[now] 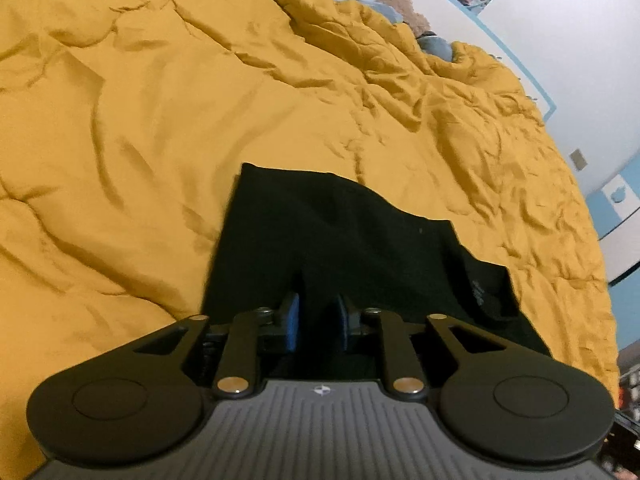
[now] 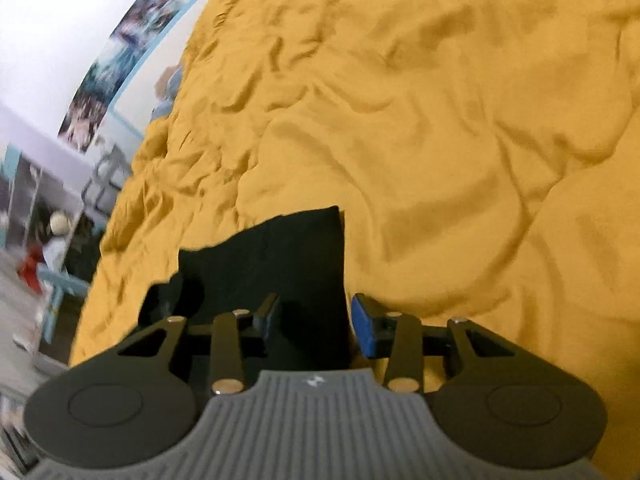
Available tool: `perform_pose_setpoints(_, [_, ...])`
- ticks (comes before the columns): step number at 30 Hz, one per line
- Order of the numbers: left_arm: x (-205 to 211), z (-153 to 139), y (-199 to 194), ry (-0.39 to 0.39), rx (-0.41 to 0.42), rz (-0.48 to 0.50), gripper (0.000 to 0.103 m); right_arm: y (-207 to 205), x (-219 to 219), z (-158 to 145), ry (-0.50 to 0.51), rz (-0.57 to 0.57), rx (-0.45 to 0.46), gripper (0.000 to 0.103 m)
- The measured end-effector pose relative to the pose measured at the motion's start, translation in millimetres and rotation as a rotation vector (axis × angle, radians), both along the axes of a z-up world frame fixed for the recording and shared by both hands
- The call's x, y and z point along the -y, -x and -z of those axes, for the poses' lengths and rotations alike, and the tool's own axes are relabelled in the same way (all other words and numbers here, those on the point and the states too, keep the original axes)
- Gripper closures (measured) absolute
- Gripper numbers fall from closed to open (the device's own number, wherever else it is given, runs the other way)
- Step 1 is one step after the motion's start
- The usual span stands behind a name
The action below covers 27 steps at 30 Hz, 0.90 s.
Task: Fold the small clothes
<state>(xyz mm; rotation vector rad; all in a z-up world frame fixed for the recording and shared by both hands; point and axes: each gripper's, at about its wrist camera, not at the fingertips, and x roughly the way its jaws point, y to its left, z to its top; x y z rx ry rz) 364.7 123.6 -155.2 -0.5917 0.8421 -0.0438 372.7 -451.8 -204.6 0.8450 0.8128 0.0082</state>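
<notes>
The black garment [image 1: 340, 240] lies on the yellow duvet [image 1: 160, 100]. The left gripper [image 1: 318, 326] pinches its near edge; the right gripper [image 2: 318, 320] stands part-open astride the other edge, not pressing. Close the right before lifting, and keep both edges level.

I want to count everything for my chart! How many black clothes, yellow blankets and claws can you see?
Black clothes: 1, the black garment lying on the bed.
Yellow blankets: 1, the yellow blanket.
Claws: 2, the left claw and the right claw.
Total: 4
</notes>
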Motion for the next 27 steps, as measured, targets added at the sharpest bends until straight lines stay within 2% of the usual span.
perform_pose_setpoints(2, [2, -3, 3, 0.019, 0.028, 0.029, 0.1, -5, -2, 4, 0.006, -0.022, 0.002, 0.103])
perform_pose_setpoints(6, [-3, -20, 17, 0.005, 0.112, 0.02, 0.101, 2, 3, -1, 0.049, 0.007, 0.044, 0.103])
perform_pose_setpoints(8, [-9, -19, 18, -0.019, 0.084, 0.007, 0.101, 2, 5, 2, 0.062, 0.012, 0.03, 0.103])
perform_pose_setpoints(11, [-4, -12, 14, -0.123, 0.021, 0.025, 0.101, -1, 4, 7, 0.057, 0.02, 0.006, 0.103])
perform_pose_setpoints(14, [2, -6, 12, -0.163, -0.015, 0.038, 0.098, 0, 4, 6, 0.046, 0.021, -0.021, 0.102])
perform_pose_setpoints(17, [-1, -15, 19, -0.193, -0.011, 0.026, 0.086, 8, 4, -10, 0.092, 0.012, -0.018, 0.095])
perform_pose_setpoints(20, [-6, -28, 30, -0.194, -0.007, 0.035, 0.085, 27, 5, -29, 0.129, -0.034, -0.001, 0.093])
perform_pose_setpoints(23, [-1, -44, 49, -0.238, 0.002, 0.088, 0.079, 51, 1, -47, 0.167, -0.085, 0.004, 0.079])
perform_pose_setpoints(27, [20, -59, 71, -0.31, -0.004, 0.188, 0.077, 89, -11, -68, 0.208, -0.176, 0.016, 0.079])
